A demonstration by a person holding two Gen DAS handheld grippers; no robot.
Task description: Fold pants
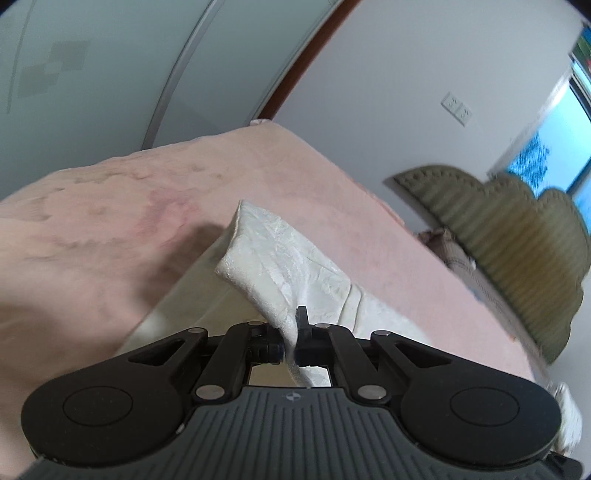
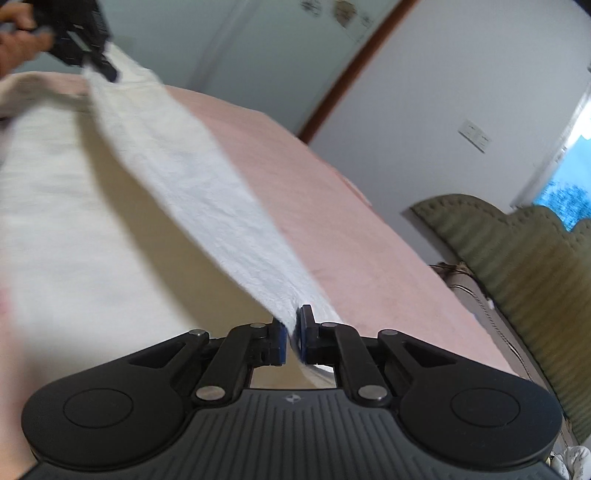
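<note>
Over the pink bed (image 2: 332, 206), both claws are clamped on the white pants (image 2: 192, 184), cloth lifted off the cover.

Left claw (image 1: 290, 338): jaws pinched together, a fold of the white fabric caught between the pads. From its wrist view the cloth rises away from the pads into a crumpled peak above the bed, with a flatter cream panel of the pants lying on the bed below and left of it. Claw points down toward the bed at a shallow angle.

Right claw (image 2: 293, 338): jaws closed as well, blue pads squeezing the hem edge of the pants. From here a taut white band of fabric runs up and left across the bed to the left claw, seen at the top-left corner of the right wrist view with the person's hand (image 2: 16, 33) wrapped round its handle. That hand sits higher than the bed surface; fingers curled, detail blurred.

Rest of the pants lies spread on the bed under the stretched band, which casts a shadow on it.

Olive padded headboard (image 2: 517, 266) stands at the bed's right end, wall sockets (image 2: 474, 140) above it.
</note>
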